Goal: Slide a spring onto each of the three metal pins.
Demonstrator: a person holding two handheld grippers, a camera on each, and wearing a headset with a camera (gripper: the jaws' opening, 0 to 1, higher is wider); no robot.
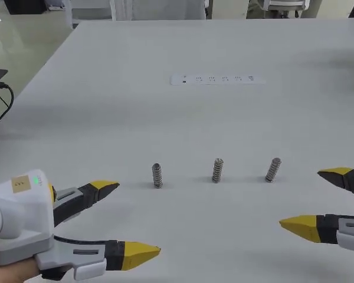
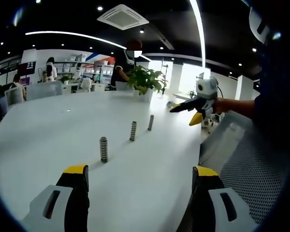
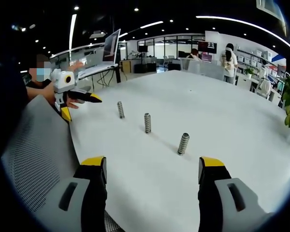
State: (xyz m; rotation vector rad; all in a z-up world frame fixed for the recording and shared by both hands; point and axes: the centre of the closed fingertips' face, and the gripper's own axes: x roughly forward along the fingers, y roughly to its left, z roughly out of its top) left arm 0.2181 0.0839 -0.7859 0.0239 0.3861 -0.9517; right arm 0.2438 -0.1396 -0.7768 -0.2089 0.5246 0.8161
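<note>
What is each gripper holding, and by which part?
Nothing. Left gripper and right gripper are open and empty; the three springs stand untouched on the table.

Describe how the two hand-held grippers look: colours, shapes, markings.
The left hand-held gripper has a rounded white body with grey trim, and two black jaws ending in pointed yellow tips. On top of its body sit a small green light and a tan label. The right hand-held gripper has the same black jaws, yellow tips and grey-white base.
</note>
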